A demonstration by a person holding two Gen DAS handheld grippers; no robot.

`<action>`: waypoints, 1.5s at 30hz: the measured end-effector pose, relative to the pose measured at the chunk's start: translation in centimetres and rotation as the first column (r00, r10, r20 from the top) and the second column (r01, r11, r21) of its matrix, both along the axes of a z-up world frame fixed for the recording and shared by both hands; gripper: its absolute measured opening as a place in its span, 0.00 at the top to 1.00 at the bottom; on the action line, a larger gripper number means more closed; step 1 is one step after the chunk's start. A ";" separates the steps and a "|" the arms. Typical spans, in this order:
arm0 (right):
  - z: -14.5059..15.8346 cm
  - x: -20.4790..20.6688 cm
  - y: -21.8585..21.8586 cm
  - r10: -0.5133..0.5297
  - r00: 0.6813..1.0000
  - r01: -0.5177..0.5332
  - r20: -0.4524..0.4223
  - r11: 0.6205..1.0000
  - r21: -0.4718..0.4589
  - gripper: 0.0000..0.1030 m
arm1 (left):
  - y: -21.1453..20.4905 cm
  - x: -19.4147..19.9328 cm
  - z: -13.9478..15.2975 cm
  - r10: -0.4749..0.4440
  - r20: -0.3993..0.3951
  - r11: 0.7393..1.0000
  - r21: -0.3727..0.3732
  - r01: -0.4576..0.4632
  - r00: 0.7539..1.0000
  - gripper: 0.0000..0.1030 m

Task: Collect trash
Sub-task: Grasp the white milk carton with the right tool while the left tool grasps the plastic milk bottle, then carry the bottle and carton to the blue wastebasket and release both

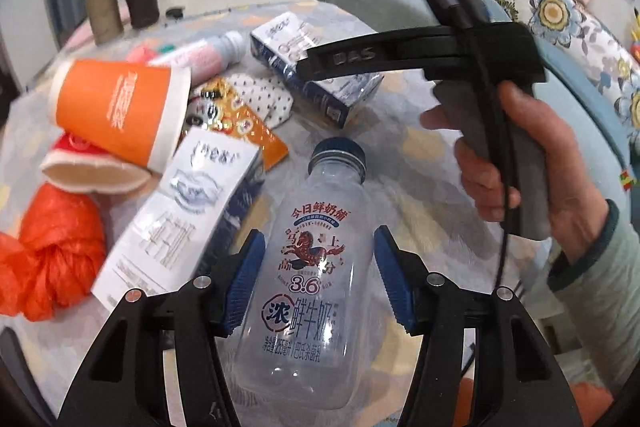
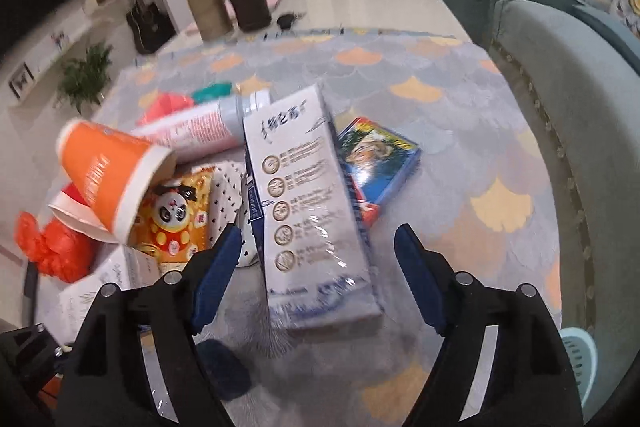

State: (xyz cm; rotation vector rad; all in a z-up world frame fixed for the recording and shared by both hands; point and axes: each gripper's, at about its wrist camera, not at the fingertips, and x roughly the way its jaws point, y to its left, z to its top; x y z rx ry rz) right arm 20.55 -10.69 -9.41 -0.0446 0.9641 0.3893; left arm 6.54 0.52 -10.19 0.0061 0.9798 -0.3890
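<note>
Both tools are hovering over the littered surface [image 2: 460, 75], which is wearing a grey cloth with yellow fan shapes. My left tool [image 1: 318, 283] is standing wide, its blue pads [image 1: 244, 283] flanking a clear plastic bottle [image 1: 308, 267] that is lying between them, cap pointing away from me. Whether the pads are touching the bottle, I cannot tell; a gap seems to be showing on the right side. The bottle is looking empty, its dark cap on.

My right tool [image 2: 318, 279] is also gaping wide, with a white and blue carton [image 2: 308, 211] lying lengthwise between the fingers, nearer the left one and clear of the right. In the left view my right hand [image 1: 532, 167] is gripping that tool's handle above this carton [image 1: 316, 67].

Left of the bottle, a second white carton [image 1: 180, 215] is lying at a slant. Beyond it an orange paper cup [image 1: 120, 107] is lying on its side, resting on a red cup [image 1: 88, 167] whose open mouth is showing nothing inside. An orange plastic bag [image 1: 52, 251] is sitting knotted at the far left. A panda-print wrapper [image 2: 176, 211] is lying under the cups, and a pink tube [image 2: 200, 127] is lying behind them. A blue pictured pack [image 2: 380, 159] is peeking out, touching the carton's far right side.
</note>
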 end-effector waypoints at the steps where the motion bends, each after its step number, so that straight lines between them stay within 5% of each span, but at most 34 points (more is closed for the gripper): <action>1: -0.5 0.3 0.6 0.003 1.000 -0.003 -0.009 1.000 -0.024 0.27 | 0.1 0.2 0.0 -0.001 0.000 1.000 -0.002 0.001 1.000 0.47; 5: -1.8 0.6 1.7 -0.007 1.000 0.005 -0.021 0.996 -0.094 0.38 | -0.1 0.2 0.3 -0.011 0.018 1.000 0.013 0.011 1.000 0.47; 14: 2.9 -3.6 -3.5 -0.108 0.988 0.105 0.115 0.994 0.031 0.42 | -0.2 -0.5 1.7 -0.010 0.063 0.997 -0.080 0.015 0.998 0.49; 15: 3.8 -4.5 -4.8 -0.130 0.982 0.125 0.135 0.991 0.048 0.42 | -0.2 -0.7 2.1 -0.011 0.078 0.993 -0.112 0.020 0.997 0.58; 17: 5.4 -6.4 -7.2 -0.170 0.971 0.159 0.170 0.984 0.078 0.42 | -0.5 -0.7 2.9 -0.023 0.088 0.985 -0.167 0.037 0.996 0.95; 19: 6.3 -8.1 -9.5 -0.203 0.961 0.189 0.187 0.978 0.092 0.42 | -1.3 -0.4 2.6 -0.021 0.060 0.987 -0.160 0.030 0.998 1.00; 21: 6.5 -9.1 -11.2 -0.216 0.961 0.202 0.172 0.974 0.099 0.42 | -2.4 -0.2 1.7 -0.039 0.017 0.992 -0.121 0.040 0.999 0.94; 23: 6.1 -9.9 -12.8 -0.230 0.962 0.217 0.150 0.971 0.096 0.42 | -3.4 -0.9 1.4 -0.079 -0.015 0.990 -0.116 0.077 0.997 0.78; 25: 5.8 -11.1 -13.8 -0.236 0.961 0.225 0.144 0.970 0.090 0.41 | -3.8 -1.6 1.5 -0.085 -0.022 0.992 -0.092 0.083 0.996 0.50; 28: 5.6 -13.6 -15.1 -0.240 0.960 0.228 0.147 0.969 0.098 0.41 | -3.6 -2.7 1.6 -0.065 -0.051 0.993 -0.104 0.060 0.997 0.34; 31: 5.0 -16.0 -16.8 -0.267 0.955 0.251 0.129 0.959 0.129 0.41 | -4.3 -3.7 0.6 -0.080 -0.112 0.989 -0.130 0.065 0.991 0.30; 35: 3.7 -19.0 -19.6 -0.323 0.940 0.308 0.110 0.942 0.136 0.41 | -7.0 -3.5 -1.8 -0.037 -0.172 0.998 0.038 0.044 0.984 0.35; 37: 3.2 -20.1 -20.7 -0.349 0.932 0.332 0.095 0.930 0.154 0.41 | -7.2 -3.1 -2.2 -0.019 -0.180 0.999 0.034 0.026 0.983 0.39; 40: 3.0 -22.2 -22.9 -0.392 0.915 0.372 0.099 0.912 0.174 0.41 | -7.9 -3.1 -0.9 -0.021 -0.119 1.000 -0.004 0.020 0.993 0.42; 45: 2.9 -24.5 -27.8 -0.505 0.858 0.478 0.093 0.852 0.214 0.41 | -12.7 -3.0 3.8 -0.157 0.024 0.982 -0.101 0.159 0.987 0.44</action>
